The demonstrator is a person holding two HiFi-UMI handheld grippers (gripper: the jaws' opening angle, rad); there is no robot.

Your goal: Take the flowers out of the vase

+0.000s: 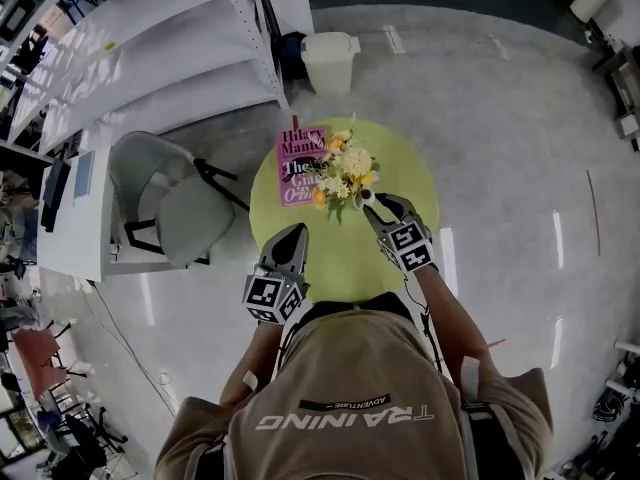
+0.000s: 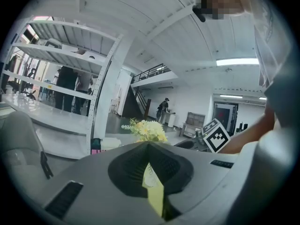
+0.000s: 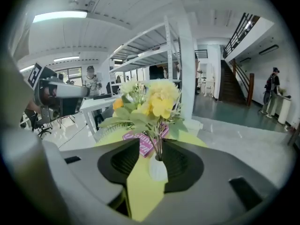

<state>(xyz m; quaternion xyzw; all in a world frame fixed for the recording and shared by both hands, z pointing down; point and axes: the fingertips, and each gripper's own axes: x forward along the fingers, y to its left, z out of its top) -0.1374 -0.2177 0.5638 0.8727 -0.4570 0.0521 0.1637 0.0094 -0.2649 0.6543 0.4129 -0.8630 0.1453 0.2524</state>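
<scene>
A round table (image 1: 405,173) with a smooth, matte yellow-green top is standing on a glossy pale floor (image 1: 520,118). A flat pink book (image 1: 300,163) with large white lettering is lying at the table's far left edge. Left of the table, a grey moulded shell chair (image 1: 165,203) is sitting beside white metal shelving (image 1: 150,38). A pale lidded bin (image 1: 330,60) is standing farther off.

The flowers (image 1: 346,171) are standing near the middle of the table, just right of the book. They are forming a loose bunch of rounded cream and yellow heads, one orange bloom, broad green leaves and feathery sprigs. Their thin stems are gathering into the narrow neck of a small, white, smooth-sided, bulb-shaped vase (image 3: 158,168).

The right gripper (image 3: 151,142) is pointing at the bunch from the near right. Its jaws, with dark ribbed inner faces, are standing spread; the vase is showing through the gap and neither side is pressing on it. The left gripper (image 2: 148,149) is hovering over the table's near left side, its jaws parted by a narrow slit with only tabletop showing through.
</scene>
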